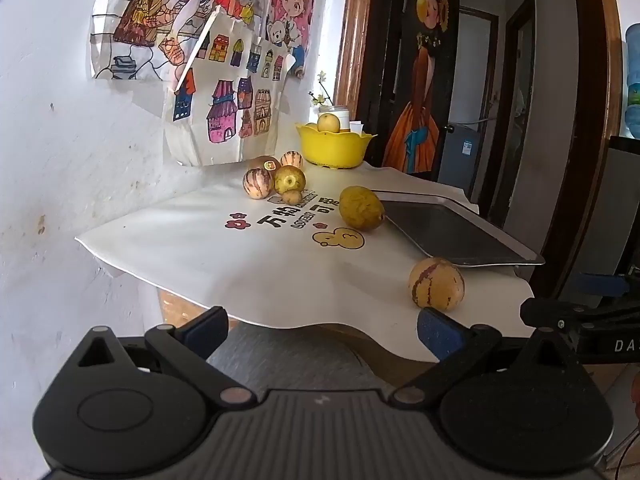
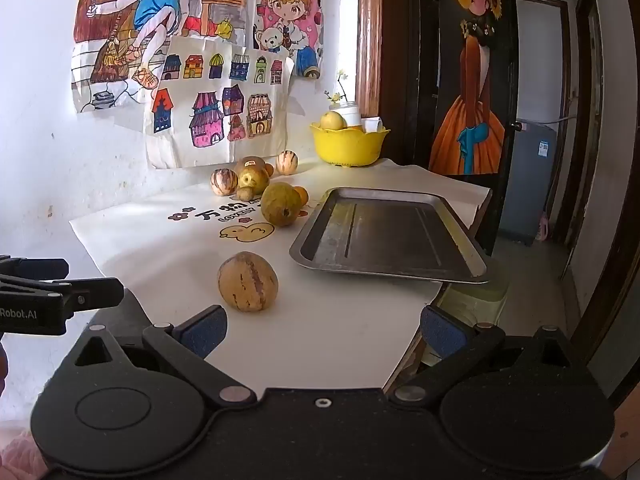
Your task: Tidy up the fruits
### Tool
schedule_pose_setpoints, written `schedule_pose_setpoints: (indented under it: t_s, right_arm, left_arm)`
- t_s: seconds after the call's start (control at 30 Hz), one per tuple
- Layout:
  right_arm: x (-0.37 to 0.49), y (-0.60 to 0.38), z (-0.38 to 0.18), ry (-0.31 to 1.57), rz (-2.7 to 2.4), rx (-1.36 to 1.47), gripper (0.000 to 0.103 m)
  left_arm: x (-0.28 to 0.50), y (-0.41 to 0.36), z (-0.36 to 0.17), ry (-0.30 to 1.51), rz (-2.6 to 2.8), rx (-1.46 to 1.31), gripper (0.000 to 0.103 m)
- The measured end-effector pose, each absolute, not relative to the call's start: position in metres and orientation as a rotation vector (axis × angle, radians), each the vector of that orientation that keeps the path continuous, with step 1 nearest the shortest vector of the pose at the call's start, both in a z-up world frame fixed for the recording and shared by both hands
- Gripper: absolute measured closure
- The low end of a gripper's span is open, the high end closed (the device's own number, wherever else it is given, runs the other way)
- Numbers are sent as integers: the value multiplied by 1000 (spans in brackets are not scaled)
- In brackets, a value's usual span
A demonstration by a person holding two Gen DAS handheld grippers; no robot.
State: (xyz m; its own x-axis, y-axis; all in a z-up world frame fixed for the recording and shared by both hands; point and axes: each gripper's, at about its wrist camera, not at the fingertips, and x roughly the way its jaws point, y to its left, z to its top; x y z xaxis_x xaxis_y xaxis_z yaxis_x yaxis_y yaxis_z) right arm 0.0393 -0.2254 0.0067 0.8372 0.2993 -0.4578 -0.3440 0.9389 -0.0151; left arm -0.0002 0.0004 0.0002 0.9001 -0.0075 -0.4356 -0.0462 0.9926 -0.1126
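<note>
Hovering empty and wide open, left gripper (image 1: 322,330) and right gripper (image 2: 322,330) faced striped fruit (image 2: 247,281) | bare tray (image 2: 384,276) waited beside it, likely for sorting.

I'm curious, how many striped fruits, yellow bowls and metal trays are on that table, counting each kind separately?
striped fruits: 3
yellow bowl: 1
metal tray: 1
Total: 5
</note>
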Motion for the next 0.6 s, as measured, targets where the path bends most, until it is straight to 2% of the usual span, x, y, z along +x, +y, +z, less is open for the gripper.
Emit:
schedule_pose_setpoints:
  t_s: [0.6]
  right_arm:
    - [40,-224,6,474,340,-101,1]
  left_arm:
    - [-1,3,0,460,21,-122,0]
